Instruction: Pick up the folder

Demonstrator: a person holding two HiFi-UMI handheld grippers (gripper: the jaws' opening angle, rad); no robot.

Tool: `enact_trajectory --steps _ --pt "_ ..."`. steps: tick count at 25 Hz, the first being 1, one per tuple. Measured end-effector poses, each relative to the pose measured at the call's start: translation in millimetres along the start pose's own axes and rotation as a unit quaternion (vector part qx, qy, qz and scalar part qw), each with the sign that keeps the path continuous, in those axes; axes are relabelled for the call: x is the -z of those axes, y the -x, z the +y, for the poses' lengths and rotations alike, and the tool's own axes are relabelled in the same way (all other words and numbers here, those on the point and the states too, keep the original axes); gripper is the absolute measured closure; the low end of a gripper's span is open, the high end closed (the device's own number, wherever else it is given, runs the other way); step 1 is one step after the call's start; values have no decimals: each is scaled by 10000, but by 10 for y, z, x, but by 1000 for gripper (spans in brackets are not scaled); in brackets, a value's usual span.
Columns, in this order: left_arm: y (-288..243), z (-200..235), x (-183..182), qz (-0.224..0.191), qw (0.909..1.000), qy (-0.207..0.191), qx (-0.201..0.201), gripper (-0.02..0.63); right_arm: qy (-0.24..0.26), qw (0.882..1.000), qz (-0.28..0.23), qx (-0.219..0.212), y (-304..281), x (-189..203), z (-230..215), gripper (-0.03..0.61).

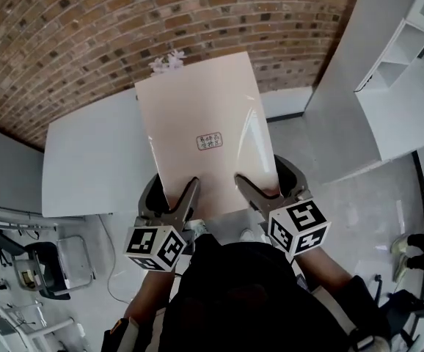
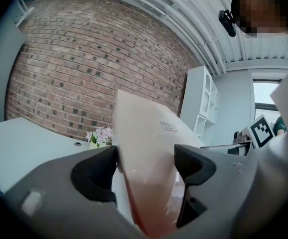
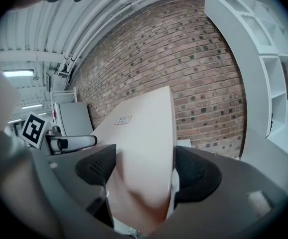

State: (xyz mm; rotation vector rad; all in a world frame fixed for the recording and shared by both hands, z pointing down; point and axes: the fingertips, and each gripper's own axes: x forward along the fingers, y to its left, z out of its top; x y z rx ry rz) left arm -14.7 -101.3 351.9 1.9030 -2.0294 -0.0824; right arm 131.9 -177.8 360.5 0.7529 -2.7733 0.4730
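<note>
A pale pink folder (image 1: 205, 127) with a small printed label is held up in the air above the white table (image 1: 87, 167). My left gripper (image 1: 183, 194) is shut on the folder's lower left edge and my right gripper (image 1: 246, 185) is shut on its lower right edge. In the left gripper view the folder (image 2: 146, 148) rises between the two black pads (image 2: 95, 173). In the right gripper view the folder (image 3: 139, 143) stands between the pads (image 3: 196, 173), tilting up toward the brick wall.
A white table stands against a brick wall (image 1: 124, 28), with a small vase of pale flowers (image 1: 166, 62) at its back edge. White shelving (image 1: 410, 57) is at the right. Chairs and equipment (image 1: 28, 270) sit at the lower left on the grey floor.
</note>
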Motion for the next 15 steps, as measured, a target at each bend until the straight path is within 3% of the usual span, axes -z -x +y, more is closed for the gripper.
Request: enact_trajectory --steps 15 --pt "212 -301 316 -7 9998 -10 198 249 26 9998 -7 204 437 295 -11 207"
